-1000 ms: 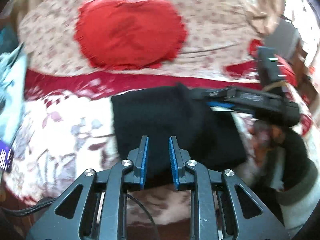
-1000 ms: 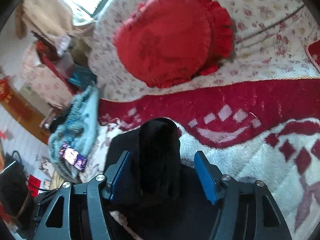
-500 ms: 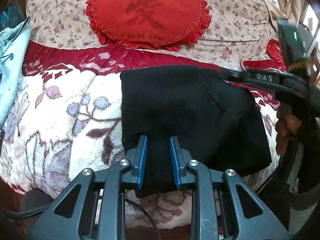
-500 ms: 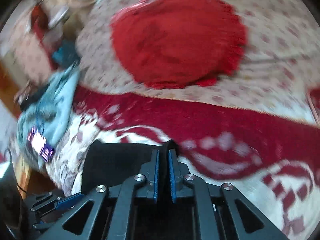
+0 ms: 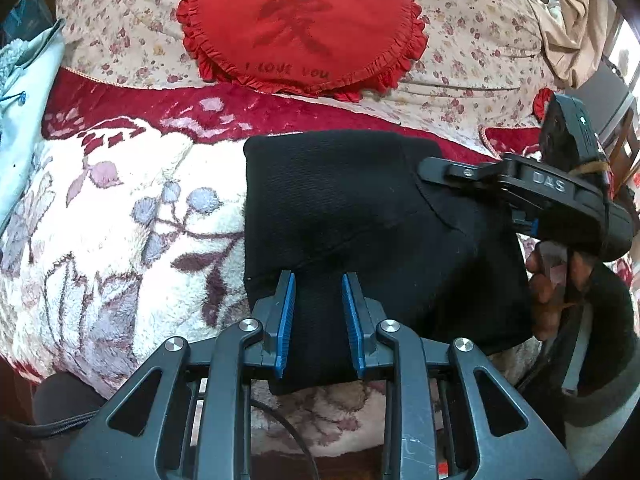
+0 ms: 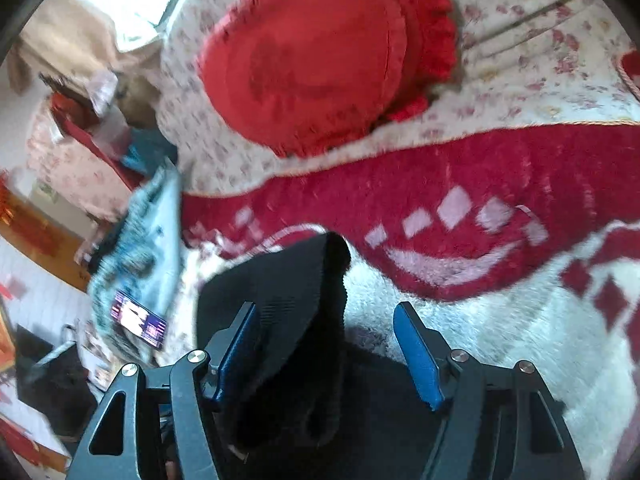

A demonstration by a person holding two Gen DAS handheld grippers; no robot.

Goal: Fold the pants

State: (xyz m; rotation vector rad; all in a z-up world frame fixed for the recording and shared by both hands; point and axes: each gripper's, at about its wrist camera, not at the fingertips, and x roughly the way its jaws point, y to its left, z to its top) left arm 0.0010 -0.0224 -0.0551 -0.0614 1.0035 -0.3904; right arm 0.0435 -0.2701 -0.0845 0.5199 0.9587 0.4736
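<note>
The black pants (image 5: pixel 340 200) lie folded in a thick rectangle on the fleece blanket (image 5: pixel 120 240). My left gripper (image 5: pixel 318 280) is at their near edge with the fabric filling the gap between its blue pads; creases run toward the jaws, which are opening. My right gripper (image 5: pixel 440 172) reaches in from the right over the far right corner. In the right wrist view a raised fold of the pants (image 6: pixel 312 280) stands between the right gripper's (image 6: pixel 324 312) wide jaws, which are opening. The fold is close to the left pad and apart from the right pad.
A red frilled cushion (image 5: pixel 300 24) rests on the floral quilt (image 5: pixel 460 40) beyond the pants. A pale blue garment (image 5: pixel 24 92) lies at the left, with a lit phone (image 6: pixel 140 318) next to it. A person's hand (image 5: pixel 548 292) grips the right tool.
The left gripper came down with the pants' edge and its pads spread a little. The right gripper pinched shut on the fold half a second ago and now stands wide again.
</note>
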